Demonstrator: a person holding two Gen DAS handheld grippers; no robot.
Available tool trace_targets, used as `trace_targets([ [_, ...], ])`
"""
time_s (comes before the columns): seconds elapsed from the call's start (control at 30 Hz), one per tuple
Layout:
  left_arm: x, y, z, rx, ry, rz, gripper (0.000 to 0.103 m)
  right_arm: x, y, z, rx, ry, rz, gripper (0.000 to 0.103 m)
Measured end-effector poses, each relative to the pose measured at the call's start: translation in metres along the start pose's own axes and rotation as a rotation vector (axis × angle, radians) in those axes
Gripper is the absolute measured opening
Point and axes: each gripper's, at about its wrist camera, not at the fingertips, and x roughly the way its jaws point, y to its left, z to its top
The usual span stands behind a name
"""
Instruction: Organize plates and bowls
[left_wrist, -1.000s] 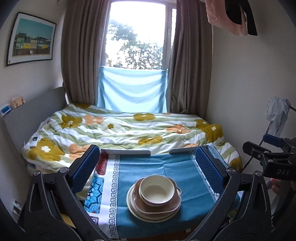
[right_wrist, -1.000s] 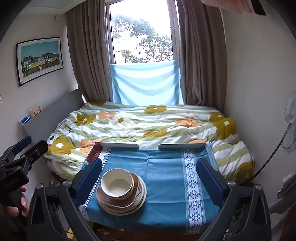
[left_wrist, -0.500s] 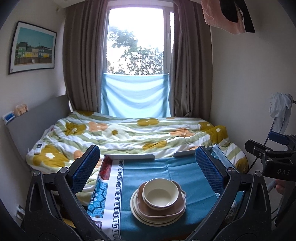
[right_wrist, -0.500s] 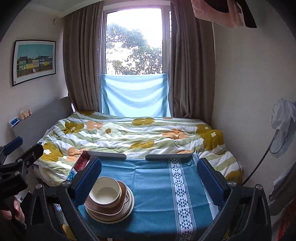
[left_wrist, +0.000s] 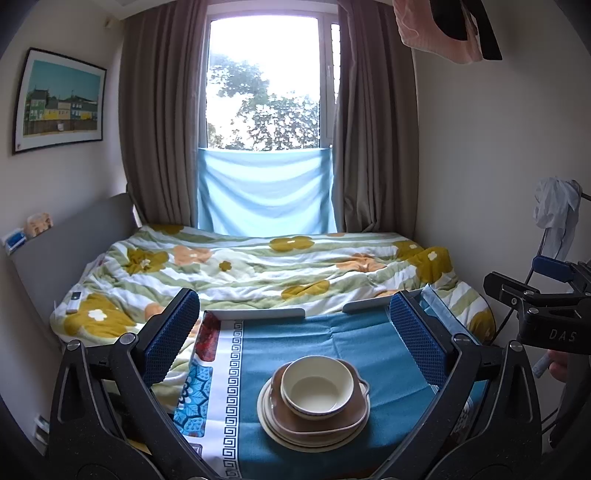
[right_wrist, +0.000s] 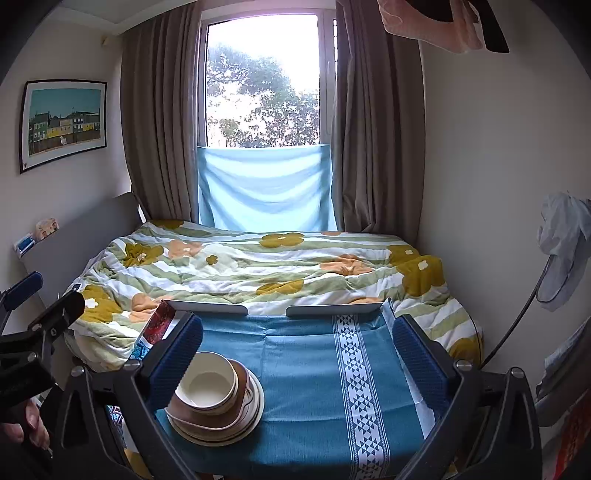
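Note:
A cream bowl (left_wrist: 317, 386) sits on a brown dish (left_wrist: 351, 417) on cream plates (left_wrist: 273, 428), stacked on a blue tablecloth (left_wrist: 332, 339). My left gripper (left_wrist: 295, 332) is open and empty, held back from and above the stack. In the right wrist view the same bowl (right_wrist: 207, 386), brown dish (right_wrist: 242, 376) and plates (right_wrist: 255, 410) lie at lower left, partly behind the left finger. My right gripper (right_wrist: 295, 347) is open and empty above the cloth (right_wrist: 306, 369).
A bed with a flowered quilt (left_wrist: 258, 266) lies just beyond the table. Window, curtains and a hanging blue cloth (left_wrist: 266, 192) are behind. The other gripper shows at the right edge (left_wrist: 546, 317) and at the left edge (right_wrist: 33, 332).
Both grippers have tilted up and drawn back a little; the stack sits lower in both views. The dishes have not moved.

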Motion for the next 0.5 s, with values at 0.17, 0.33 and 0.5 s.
trace_targets([
  [0.17, -0.0016, -0.0003, 0.0007, 0.001, -0.006, 0.001, 0.103, 0.0005, -0.0015, -0.0001, 0.001, 0.000, -0.003, 0.102],
  [0.33, -0.0026, 0.0000, 0.0006, 0.004, -0.009, 0.004, 0.103, 0.0017, -0.0023, -0.0001, 0.004, -0.002, -0.001, 0.102],
  [0.5, -0.0031, -0.0005, 0.0004, 0.005, -0.008, 0.005, 0.103, 0.0022, -0.0029, 0.0001, 0.004, 0.000, 0.000, 0.102],
])
